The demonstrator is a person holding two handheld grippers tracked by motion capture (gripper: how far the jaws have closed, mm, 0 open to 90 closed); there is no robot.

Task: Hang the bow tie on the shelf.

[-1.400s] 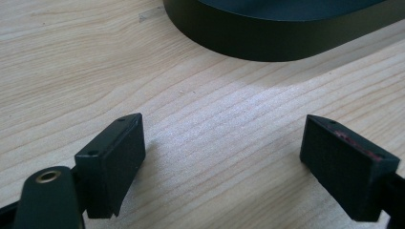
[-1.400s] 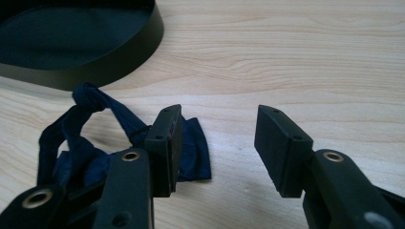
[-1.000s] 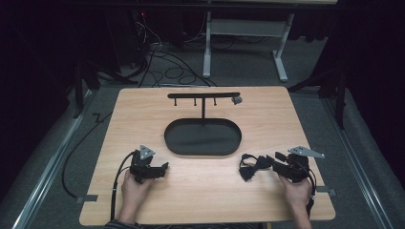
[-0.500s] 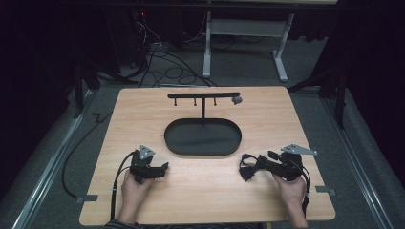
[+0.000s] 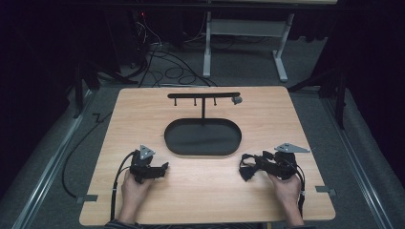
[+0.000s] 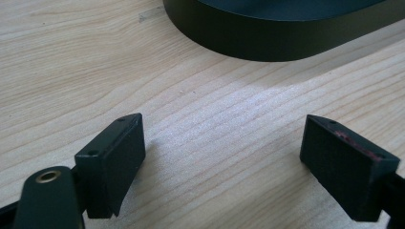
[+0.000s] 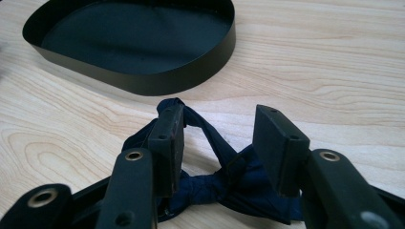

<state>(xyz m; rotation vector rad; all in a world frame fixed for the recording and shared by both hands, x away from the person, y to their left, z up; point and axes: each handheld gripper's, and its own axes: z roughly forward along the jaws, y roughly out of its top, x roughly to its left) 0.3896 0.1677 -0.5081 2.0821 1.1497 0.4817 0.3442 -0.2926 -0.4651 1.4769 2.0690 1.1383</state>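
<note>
Right gripper (image 7: 217,143) fingers released, straddling the dark bow tie (image 7: 229,183) near the worktop's (image 5: 200,191) front edge; left gripper (image 6: 224,162) released, empty.

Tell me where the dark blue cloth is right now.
The dark blue cloth lies on the table between the right gripper's open jaws, at the right of the high view, just short of the black oval tray.

The rectangular wooden table top (image 5: 143,119) is pale tan with darker brown grain lines. The oval metal tray (image 5: 203,137) is matte black, as is the T-shaped hook stand (image 5: 203,95). The crumpled fabric bow tie (image 7: 224,179) is dark navy blue. The surrounding carpet floor (image 5: 363,157) is grey.
</note>
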